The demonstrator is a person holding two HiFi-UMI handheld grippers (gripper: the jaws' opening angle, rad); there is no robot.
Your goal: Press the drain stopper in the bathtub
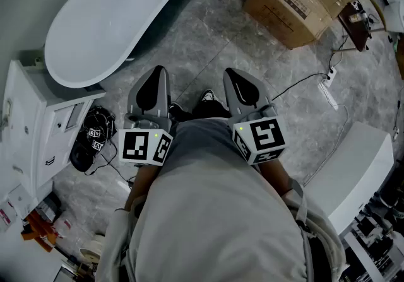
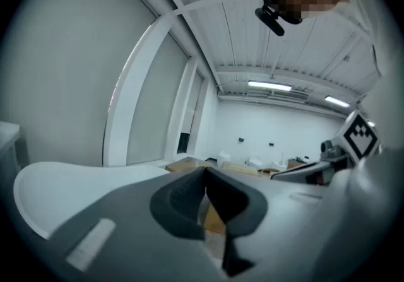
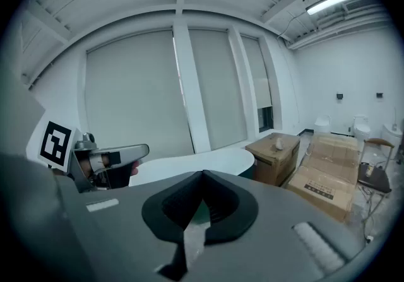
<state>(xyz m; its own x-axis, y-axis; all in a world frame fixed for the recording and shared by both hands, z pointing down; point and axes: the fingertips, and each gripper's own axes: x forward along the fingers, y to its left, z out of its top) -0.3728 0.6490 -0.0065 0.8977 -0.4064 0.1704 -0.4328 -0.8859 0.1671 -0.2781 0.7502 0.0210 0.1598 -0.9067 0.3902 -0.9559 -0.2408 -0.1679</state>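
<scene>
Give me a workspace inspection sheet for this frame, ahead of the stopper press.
Surface: grey stone-look floor.
Job's things: white bathtub ahead-left, untouched; drain stopper not made out.
Clutter: cardboard boxes ahead-right; black gear on the floor by the cabinet.
Grippers: left gripper and right gripper both shut, empty, held close to the person's body.
Cables: cable running to a power strip, right.
Surroundings: white cabinet at left.
</scene>
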